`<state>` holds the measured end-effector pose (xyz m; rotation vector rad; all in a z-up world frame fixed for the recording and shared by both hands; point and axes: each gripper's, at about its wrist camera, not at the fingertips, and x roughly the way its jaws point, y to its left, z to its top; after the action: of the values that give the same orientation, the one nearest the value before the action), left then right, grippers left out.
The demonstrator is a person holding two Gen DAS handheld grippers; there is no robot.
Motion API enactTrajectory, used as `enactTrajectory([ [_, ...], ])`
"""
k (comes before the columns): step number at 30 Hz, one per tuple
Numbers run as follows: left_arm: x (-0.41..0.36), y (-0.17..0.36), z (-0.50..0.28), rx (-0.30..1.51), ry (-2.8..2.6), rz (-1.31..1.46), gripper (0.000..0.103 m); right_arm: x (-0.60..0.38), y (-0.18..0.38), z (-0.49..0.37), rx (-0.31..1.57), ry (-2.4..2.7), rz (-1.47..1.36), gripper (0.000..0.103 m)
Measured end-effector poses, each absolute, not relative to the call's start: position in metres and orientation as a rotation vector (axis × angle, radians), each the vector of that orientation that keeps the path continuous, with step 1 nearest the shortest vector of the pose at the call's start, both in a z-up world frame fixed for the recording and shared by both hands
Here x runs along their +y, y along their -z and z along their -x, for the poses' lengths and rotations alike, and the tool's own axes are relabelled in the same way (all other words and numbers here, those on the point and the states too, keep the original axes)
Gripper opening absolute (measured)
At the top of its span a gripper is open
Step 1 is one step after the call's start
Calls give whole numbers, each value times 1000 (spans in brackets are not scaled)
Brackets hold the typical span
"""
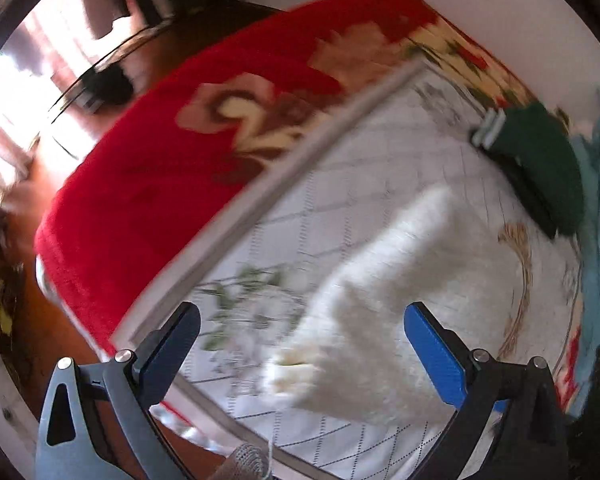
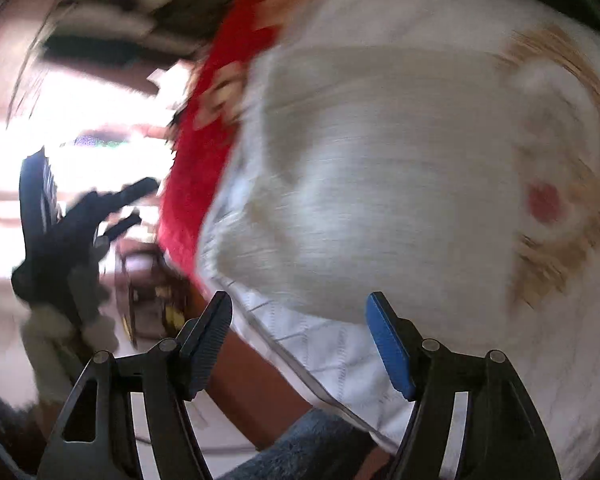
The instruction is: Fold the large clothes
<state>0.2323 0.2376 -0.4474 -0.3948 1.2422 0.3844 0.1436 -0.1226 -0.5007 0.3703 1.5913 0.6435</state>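
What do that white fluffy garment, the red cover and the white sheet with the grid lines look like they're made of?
White garment: looks like fleece or faux fur, with a matte, tufted pile and a fuzzy outline. Red cover: seems a plush blanket, soft and matte, with a woven-looking flower pattern. White sheet: probably quilted cotton or polyester, smooth, with stitched diamond lines and grey piping along its edge. Motion blur leaves the fibres uncertain.

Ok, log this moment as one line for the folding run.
white fluffy garment: on quilted bed cover | left gripper: open, above garment | right gripper: open, empty
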Motion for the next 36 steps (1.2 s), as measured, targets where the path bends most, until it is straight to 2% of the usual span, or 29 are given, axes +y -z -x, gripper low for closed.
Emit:
enactTrajectory([
  [2,220,467,-246,1262,-392,334,103,-148,510,-153,1600,-557,-408,71],
  [4,209,496,-259,1297,-416,278,103,-169,521,-167,1582,-465,-410,66],
  [6,201,532,-266,1371,-431,216,103,-177,533,-181,1550,-417,-397,49],
  [9,198,580,-260,1459,-445,167,103,-166,568,-211,1575,-375,-362,35],
  [14,211,579,-253,1463,-473,181,103,-133,619,-235,1646,-301,-253,35],
  [17,209,550,-258,1444,-478,135,103,-135,597,-244,1678,-313,-237,35],
  [20,202,508,-277,1357,-444,133,103,-154,565,-248,1616,-347,-353,35],
  [22,199,499,-299,1328,-428,139,103,-162,555,-255,1592,-376,-415,35],
  [25,203,531,-339,1374,-452,118,103,-141,564,-280,1594,-414,-429,35],
  [28,204,574,-358,1469,-435,148,103,-118,595,-296,1653,-386,-314,32],
  [32,204,574,-358,1437,-435,132,103,-102,610,-303,1679,-344,-194,32],
  [36,206,574,-350,1416,-438,168,103,-94,619,-310,1709,-353,-223,31],
])
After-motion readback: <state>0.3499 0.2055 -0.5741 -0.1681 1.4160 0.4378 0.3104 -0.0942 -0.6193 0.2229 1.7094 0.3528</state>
